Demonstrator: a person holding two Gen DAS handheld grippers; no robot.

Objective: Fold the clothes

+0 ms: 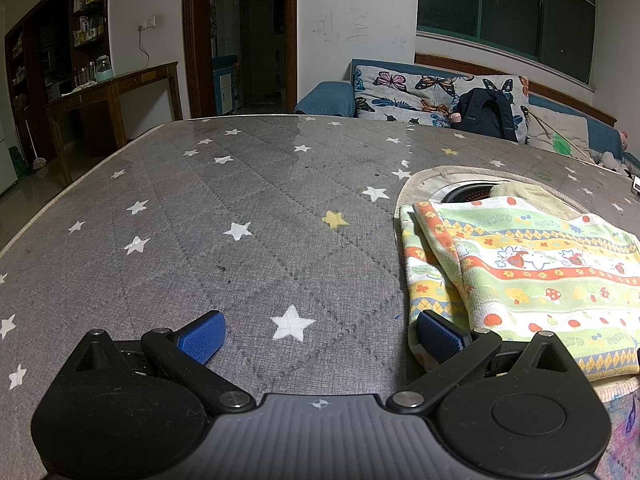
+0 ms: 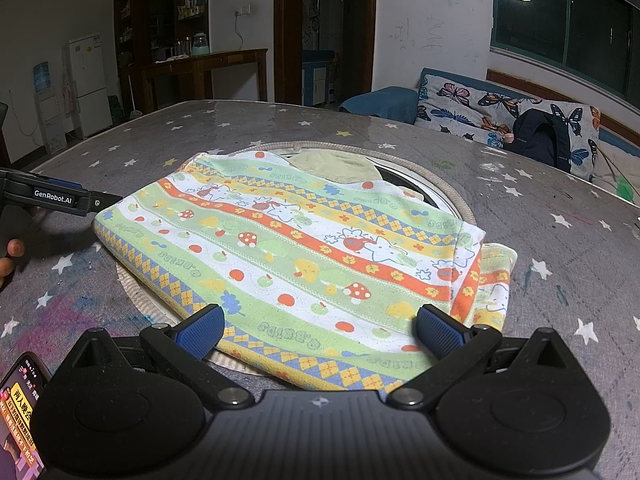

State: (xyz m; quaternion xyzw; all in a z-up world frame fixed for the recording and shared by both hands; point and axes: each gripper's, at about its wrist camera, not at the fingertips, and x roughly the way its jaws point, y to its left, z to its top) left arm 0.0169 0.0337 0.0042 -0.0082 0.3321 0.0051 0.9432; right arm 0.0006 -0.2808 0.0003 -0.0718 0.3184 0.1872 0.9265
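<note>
Striped cartoon-print towel [image 2: 296, 256] folded flat (both tongs spread).

We have bare quilted table [image 1: 240, 208] open left of the folded towel [image 2: 304, 248]. Behind the towel, a round insert [image 2: 448, 196] and beige cloth [image 2: 340, 166] crowd the far side; a phone [image 2: 22, 412] sits near left.

"GenRobot.AI" in white on the left gripper [image 2: 60, 199]; unreadable yellow characters on a phone screen [image 2: 22, 412].
</note>
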